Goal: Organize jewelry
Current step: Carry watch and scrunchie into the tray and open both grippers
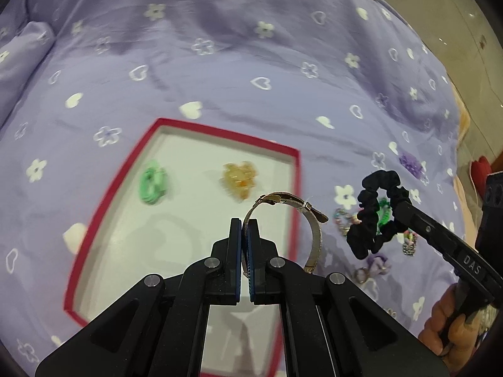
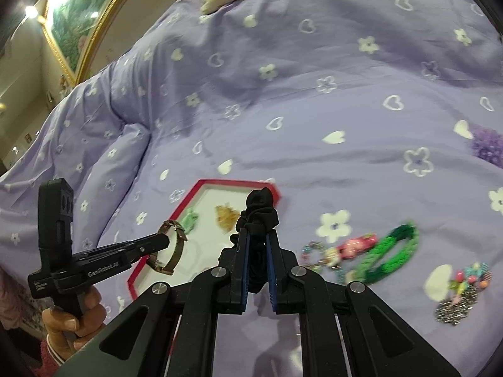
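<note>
A red-rimmed tray [image 1: 295,194] with a white floor lies on the purple bedspread; it also shows in the right wrist view [image 2: 201,183]. In it lie a green hair tie [image 1: 152,182] and an amber clip [image 1: 239,177]. My left gripper [image 1: 244,224] is shut on a gold mesh bracelet [image 1: 316,229] and holds it above the tray's right part. My right gripper [image 2: 256,235] is shut on a black scrunchie [image 2: 261,204], held above the bedspread right of the tray; from the left wrist view the scrunchie [image 1: 367,216] hangs from that gripper.
Loose jewelry lies on the bedspread right of the tray: a green braided band [image 2: 389,254], a beaded bracelet [image 2: 339,251], a beaded sequin piece [image 2: 462,295] and a purple flower piece [image 2: 487,146]. A framed picture [image 2: 75,15] hangs on the wall at far left.
</note>
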`<control>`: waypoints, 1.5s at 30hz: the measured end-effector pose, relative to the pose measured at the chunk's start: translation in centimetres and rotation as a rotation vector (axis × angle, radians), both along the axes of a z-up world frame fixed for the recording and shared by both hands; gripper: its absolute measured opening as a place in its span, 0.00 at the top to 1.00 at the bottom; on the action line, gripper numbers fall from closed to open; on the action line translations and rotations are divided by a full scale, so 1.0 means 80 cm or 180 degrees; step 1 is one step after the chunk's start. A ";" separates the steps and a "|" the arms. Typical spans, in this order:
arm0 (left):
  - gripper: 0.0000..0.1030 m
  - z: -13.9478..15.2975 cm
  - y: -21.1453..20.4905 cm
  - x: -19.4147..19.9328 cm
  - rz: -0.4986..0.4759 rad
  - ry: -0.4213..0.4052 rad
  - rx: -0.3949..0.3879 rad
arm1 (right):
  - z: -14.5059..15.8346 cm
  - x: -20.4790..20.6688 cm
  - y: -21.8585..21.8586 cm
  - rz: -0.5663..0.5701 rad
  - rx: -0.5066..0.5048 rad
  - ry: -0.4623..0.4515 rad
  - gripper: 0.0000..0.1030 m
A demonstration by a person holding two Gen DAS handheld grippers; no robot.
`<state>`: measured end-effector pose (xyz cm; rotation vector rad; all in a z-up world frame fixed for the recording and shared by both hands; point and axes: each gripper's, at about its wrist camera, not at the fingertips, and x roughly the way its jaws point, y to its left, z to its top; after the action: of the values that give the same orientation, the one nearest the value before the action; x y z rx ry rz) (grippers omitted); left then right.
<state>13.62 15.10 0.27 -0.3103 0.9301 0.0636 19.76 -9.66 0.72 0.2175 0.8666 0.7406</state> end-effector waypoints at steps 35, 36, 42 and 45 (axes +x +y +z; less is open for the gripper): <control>0.97 -0.094 0.104 0.028 0.0443 0.0558 0.0176 | -0.079 0.018 0.170 0.0663 -0.0690 0.0290 0.87; 0.97 -0.095 0.103 0.029 0.0436 0.0563 0.0195 | -0.080 0.018 0.170 0.0669 -0.0709 0.0292 0.87; 0.96 -0.095 0.103 0.030 0.0430 0.0575 0.0268 | -0.080 0.022 0.170 0.0715 -0.0685 0.0315 0.83; 0.96 -0.095 0.101 0.031 0.0435 0.0590 0.0291 | -0.080 0.023 0.168 0.0712 -0.0645 0.0327 0.77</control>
<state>16.13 23.22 -7.33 -0.2861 1.0852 0.2635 21.57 3.75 -5.67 -0.0230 1.0685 0.8484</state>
